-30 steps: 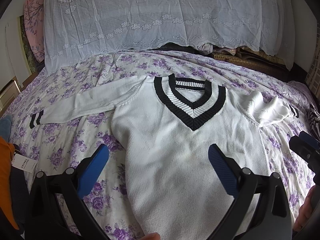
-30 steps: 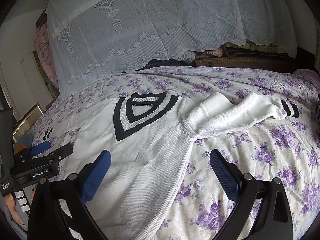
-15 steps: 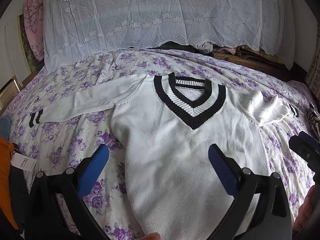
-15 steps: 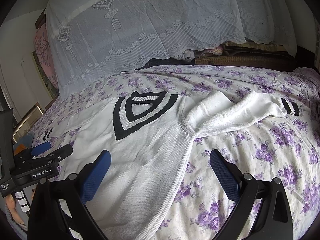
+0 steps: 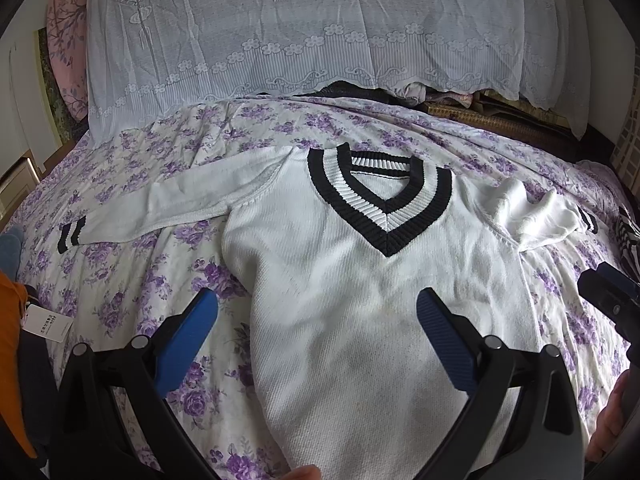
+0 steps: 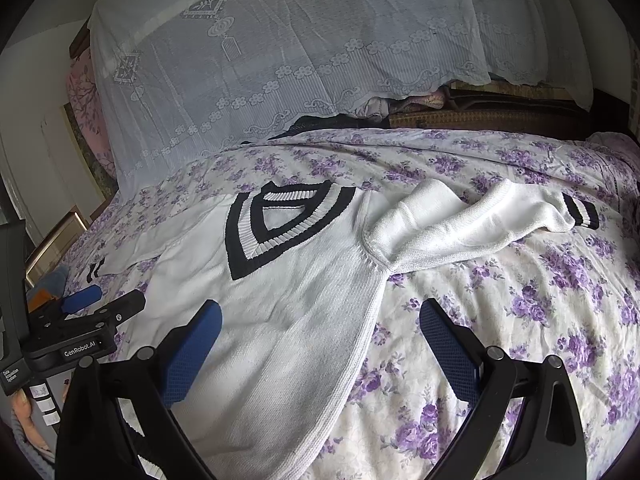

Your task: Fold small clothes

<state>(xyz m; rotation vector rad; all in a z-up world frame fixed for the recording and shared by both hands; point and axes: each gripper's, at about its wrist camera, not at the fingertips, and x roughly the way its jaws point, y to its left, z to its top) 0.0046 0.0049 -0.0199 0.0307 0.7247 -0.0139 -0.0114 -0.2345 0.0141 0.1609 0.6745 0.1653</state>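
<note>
sweater (image 5: 360,280): spread flat mid-bed (image 5: 120,280), right sleeve bunched up
left claw (image 5: 316,320): released, nothing held
right claw (image 6: 320,328): released too

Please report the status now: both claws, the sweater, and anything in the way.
Left claw open, empty. Right claw open, empty. White sweater flat on bed, unfolded; right sleeve bunched. Nothing in the way.

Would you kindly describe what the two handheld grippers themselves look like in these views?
Both look alike: the left gripper and the right gripper each have black angular linkage arms with silver pivot bolts, ending in jaws faced with blue textured pads. In the right wrist view, the left gripper's black body carries white "GenRobot.AI" lettering. No sleeves are visible.
</note>
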